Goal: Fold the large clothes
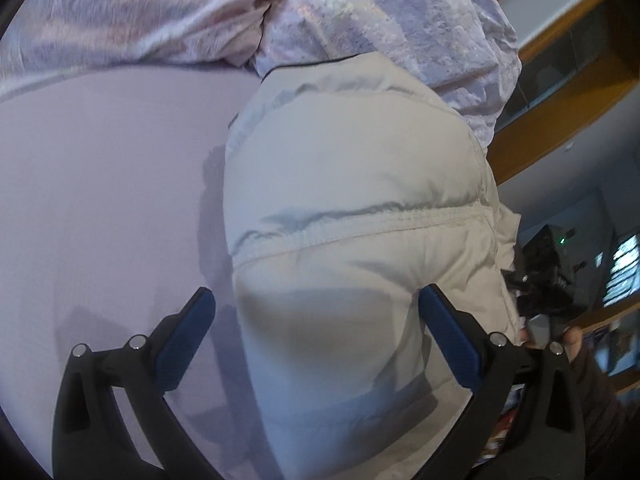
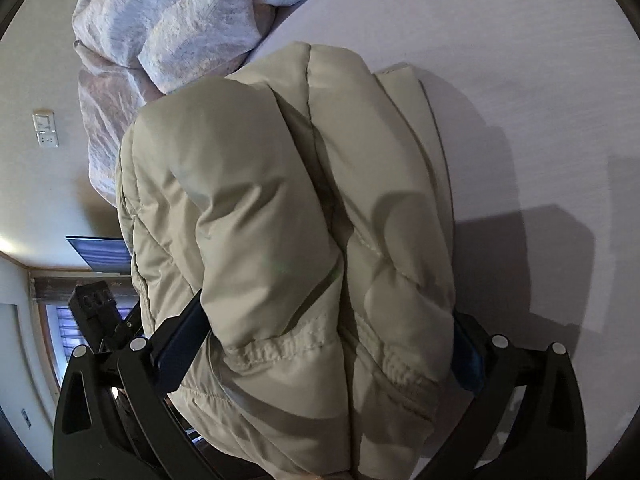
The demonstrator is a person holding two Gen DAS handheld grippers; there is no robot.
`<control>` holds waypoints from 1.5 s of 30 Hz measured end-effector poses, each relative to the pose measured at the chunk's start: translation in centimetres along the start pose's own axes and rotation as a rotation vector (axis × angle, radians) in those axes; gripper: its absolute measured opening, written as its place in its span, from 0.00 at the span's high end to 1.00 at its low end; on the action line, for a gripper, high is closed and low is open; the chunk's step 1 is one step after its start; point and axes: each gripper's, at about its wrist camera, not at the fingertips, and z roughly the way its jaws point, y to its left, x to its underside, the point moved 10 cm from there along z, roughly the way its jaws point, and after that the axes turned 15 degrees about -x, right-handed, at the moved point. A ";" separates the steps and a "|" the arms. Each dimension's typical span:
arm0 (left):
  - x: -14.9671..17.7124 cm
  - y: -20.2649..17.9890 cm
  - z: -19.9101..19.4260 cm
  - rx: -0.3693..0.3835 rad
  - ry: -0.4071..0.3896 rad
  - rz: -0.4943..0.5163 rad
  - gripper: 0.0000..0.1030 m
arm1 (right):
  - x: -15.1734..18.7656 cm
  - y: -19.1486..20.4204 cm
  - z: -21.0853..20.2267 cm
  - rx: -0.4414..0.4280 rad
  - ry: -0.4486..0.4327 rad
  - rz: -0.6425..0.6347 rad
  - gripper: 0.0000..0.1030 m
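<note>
The lower end of the padded jacket (image 2: 288, 216) is cut off by the bottom edge in both views. The right gripper (image 2: 326, 320) has one blue pad largely hidden behind the jacket. The dark objects (image 1: 560, 276) beyond the bed are blurred and cannot be identified.

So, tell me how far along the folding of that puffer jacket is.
Done: the beige puffer jacket is bundled into thick layers on the lilac sheet. In hand: the right hand-held gripper straddles its hem; the left hand-held gripper, open, flanks it. Left: flattening and squaring the fold.
</note>
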 end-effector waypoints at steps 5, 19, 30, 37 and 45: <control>0.3 -0.3 1.5 0.103 0.054 -0.096 0.02 | 0.6 0.4 0.8 -0.089 0.027 0.024 0.01; -0.1 -0.9 1.1 0.136 0.069 -0.102 0.13 | 1.8 2.0 0.3 -0.217 -0.018 -0.013 0.25; -3.7 2.8 -2.3 0.123 -0.014 -0.140 0.28 | 0.2 8.6 2.7 -0.303 -0.045 -0.121 0.46; -8.1 7.8 -4.6 0.069 -0.094 -0.183 0.28 | -2.1 13.2 7.0 -0.297 -0.020 -0.182 0.46; -11.2 11.4 -4.2 0.005 -0.109 -0.196 0.28 | -1.9 14.5 9.0 -0.241 -0.025 -0.191 0.46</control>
